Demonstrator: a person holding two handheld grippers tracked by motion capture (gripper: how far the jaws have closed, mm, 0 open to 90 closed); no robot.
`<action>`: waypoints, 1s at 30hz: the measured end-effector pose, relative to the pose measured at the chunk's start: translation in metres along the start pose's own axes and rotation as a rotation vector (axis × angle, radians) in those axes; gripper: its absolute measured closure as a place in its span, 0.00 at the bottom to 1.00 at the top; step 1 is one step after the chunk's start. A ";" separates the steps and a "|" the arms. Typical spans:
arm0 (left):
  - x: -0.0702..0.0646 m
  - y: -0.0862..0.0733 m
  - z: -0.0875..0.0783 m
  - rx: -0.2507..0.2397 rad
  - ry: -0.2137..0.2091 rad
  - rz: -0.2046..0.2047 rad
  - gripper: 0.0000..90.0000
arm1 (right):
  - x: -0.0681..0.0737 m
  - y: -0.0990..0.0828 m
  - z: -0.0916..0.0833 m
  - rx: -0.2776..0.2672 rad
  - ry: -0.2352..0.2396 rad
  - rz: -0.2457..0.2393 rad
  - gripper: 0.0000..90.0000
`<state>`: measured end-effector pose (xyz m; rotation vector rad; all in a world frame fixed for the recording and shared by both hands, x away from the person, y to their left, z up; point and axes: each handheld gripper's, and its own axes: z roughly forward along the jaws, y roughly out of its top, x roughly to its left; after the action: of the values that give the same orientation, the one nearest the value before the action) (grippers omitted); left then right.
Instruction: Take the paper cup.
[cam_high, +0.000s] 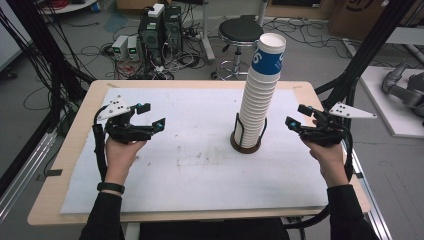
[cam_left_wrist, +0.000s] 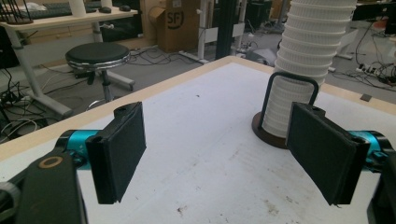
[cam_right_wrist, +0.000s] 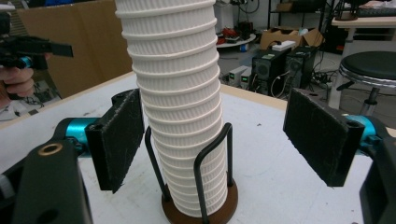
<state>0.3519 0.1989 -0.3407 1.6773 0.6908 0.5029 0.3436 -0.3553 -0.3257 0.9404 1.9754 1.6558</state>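
Two open grippers flank a tall stack of paper cups on a work table.

The table (cam_high: 200, 170) carries a white mat. On its right half stands the stack of cups (cam_high: 257, 102), leaning a little and kept from toppling by the wire holder (cam_high: 246, 137) on a round wooden base. The right gripper (cam_high: 296, 118) sits just beside the stack, aimed at its lower half, jaws apart with nothing between them, probably lining up for a cup, though that is hard to tell. The left gripper (cam_high: 151, 115) waits well apart at the left, jaws likewise apart and empty.
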 end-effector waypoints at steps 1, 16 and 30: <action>0.000 0.000 0.000 0.004 -0.001 -0.004 0.22 | 0.000 0.000 0.000 0.000 0.000 0.000 0.23; -0.001 -0.001 0.005 0.005 -0.065 -0.047 0.21 | 0.001 0.005 -0.011 -0.052 0.017 0.008 0.23; -0.002 0.000 0.003 0.004 -0.079 -0.045 0.19 | 0.011 0.026 -0.001 -0.088 0.059 -0.032 0.23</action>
<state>0.3524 0.1949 -0.3412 1.6725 0.6708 0.4014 0.3409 -0.3463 -0.2988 0.8321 1.9278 1.7561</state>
